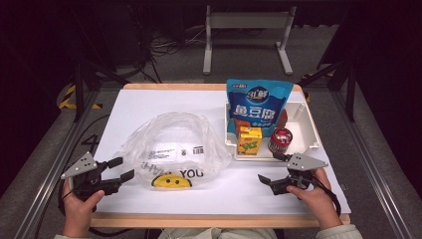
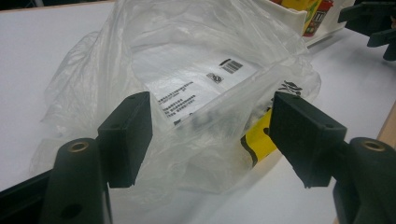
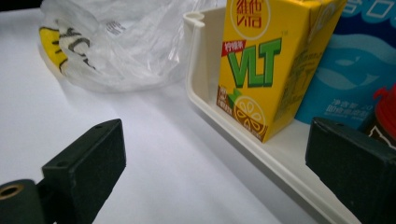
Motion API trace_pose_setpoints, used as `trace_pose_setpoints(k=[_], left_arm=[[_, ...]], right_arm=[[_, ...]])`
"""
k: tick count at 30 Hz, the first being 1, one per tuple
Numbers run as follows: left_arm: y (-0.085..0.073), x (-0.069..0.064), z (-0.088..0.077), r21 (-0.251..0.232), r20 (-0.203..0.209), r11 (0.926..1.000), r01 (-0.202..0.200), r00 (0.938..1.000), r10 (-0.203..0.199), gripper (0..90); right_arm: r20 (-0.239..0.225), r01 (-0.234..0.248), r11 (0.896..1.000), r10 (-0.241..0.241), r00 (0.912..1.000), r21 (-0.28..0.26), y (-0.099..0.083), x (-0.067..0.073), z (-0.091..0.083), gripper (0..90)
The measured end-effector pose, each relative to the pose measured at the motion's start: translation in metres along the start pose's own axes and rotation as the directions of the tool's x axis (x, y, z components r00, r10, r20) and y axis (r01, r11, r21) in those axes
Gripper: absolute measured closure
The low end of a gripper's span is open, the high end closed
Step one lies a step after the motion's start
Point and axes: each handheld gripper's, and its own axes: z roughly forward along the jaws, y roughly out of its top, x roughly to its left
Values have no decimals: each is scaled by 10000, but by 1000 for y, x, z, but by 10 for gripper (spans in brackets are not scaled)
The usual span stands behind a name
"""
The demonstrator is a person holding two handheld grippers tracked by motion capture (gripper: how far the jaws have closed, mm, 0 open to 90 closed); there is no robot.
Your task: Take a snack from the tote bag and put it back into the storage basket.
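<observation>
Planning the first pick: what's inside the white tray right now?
The white tray holds a yellow VLT lemon tea carton, a red-topped can and a tall blue snack pouch standing behind them. Whatever lies behind the pouch is covered.

Your high view looks forward and down from above your side of the desk (image 1: 149,107), taking in its whole top. Your left gripper view sits low and close, facing the clear plastic bag (image 2: 187,70). Your right gripper view, equally low, faces the white tray (image 3: 205,93) and yellow carton (image 3: 261,65) at close range. All three share the bag and tray.
</observation>
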Motion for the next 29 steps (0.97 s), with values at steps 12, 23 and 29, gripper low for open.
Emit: trace_pose_setpoints(k=[12,23,29], left_arm=[[-1,1,2,83,13,10000,-42,10000,42,311],[-1,1,3,156,25,9999,-54,10000,54,310],[0,1,3,236,-17,9996,-156,9999,157,311]], right_arm=[[-338,-74,9976,97,9994,690,-8,0,7,64],[-494,29,9917,35,9988,1287,-6,3,10,65],[-324,63,9906,-19,9995,1368,-6,3,10,64]])
